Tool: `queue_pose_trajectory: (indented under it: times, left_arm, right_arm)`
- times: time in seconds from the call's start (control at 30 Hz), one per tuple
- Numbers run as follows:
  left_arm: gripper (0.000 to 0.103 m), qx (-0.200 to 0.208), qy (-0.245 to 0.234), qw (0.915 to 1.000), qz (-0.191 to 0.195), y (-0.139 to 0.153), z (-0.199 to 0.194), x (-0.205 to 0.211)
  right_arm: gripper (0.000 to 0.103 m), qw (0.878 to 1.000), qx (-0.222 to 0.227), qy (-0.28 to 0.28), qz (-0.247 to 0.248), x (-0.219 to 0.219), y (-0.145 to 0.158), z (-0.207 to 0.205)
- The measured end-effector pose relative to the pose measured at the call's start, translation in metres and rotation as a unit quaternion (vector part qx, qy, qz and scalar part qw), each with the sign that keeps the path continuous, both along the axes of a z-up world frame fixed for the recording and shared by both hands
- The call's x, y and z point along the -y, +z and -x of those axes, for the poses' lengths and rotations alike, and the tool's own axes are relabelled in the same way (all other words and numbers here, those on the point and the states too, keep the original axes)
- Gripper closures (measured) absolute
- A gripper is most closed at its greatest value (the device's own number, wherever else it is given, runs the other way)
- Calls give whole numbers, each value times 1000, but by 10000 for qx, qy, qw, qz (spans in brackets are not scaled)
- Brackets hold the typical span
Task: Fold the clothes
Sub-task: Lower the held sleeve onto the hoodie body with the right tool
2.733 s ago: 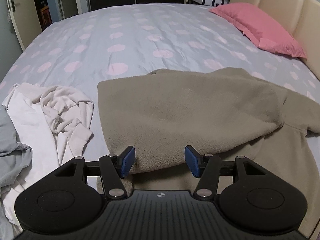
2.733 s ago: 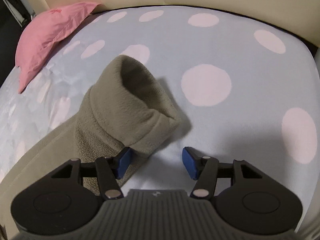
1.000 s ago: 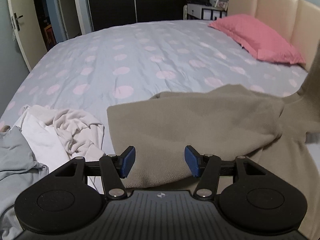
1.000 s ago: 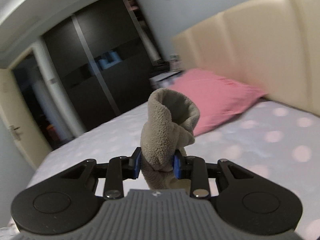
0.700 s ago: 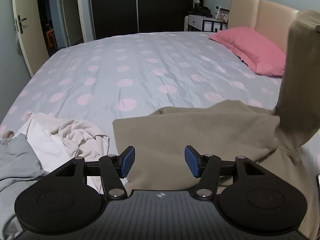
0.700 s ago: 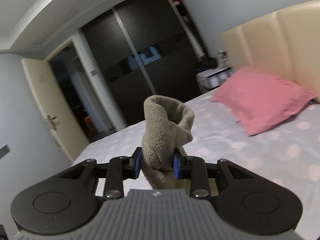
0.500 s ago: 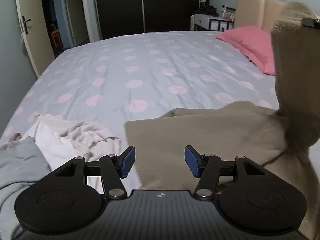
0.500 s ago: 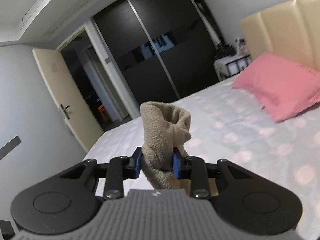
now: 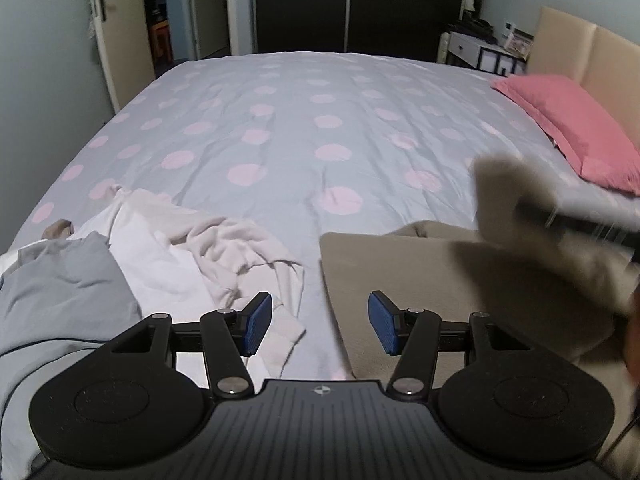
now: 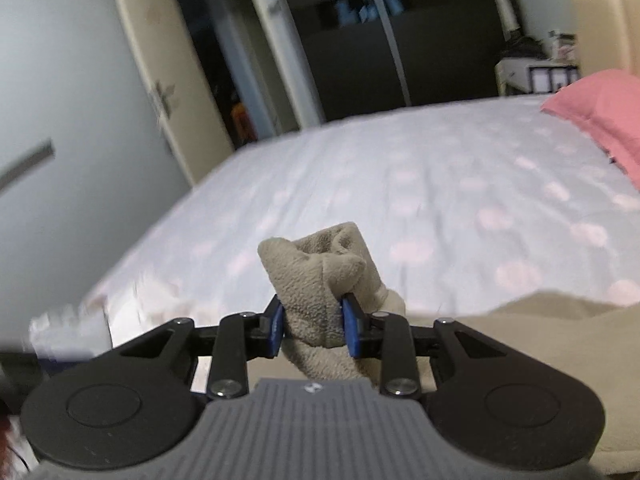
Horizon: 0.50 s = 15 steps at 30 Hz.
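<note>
The right tool (image 10: pixel 312 328) is clamped on the cuff of the beige fleece sleeve (image 10: pixel 320 276), holding it up above the rest of the beige fleece garment (image 9: pixel 404 272), which lies spread on the bed (image 9: pixel 304 128). In the left wrist view that raised sleeve shows only as a blur at the right. The left tool (image 9: pixel 320 322) hovers with its blue pads (image 9: pixel 258 318) spread apart and empty, over the garment's near left edge. Left of it lies a heap of white and grey clothes (image 9: pixel 132 256). A pink pillow (image 9: pixel 568 120) rests near the headboard (image 9: pixel 588 48).
</note>
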<state>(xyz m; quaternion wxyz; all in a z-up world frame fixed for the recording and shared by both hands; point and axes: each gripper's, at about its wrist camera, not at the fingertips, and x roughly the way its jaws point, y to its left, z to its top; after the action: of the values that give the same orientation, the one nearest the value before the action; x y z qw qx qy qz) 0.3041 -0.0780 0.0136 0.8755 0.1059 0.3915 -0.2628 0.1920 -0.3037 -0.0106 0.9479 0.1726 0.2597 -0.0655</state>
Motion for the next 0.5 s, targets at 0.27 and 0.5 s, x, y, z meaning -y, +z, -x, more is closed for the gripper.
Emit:
queue_pose_trajectory:
  times: [0.27, 0.5]
  left_arm:
    - [51, 5, 10, 9999, 133, 4, 1, 5]
    - [51, -127, -161, 9995, 260, -1, 7, 25]
  right_arm:
    - [51, 9963, -546, 627, 217, -16, -42, -11]
    - [30, 9915, -585, 1015, 562, -18, -22, 18]
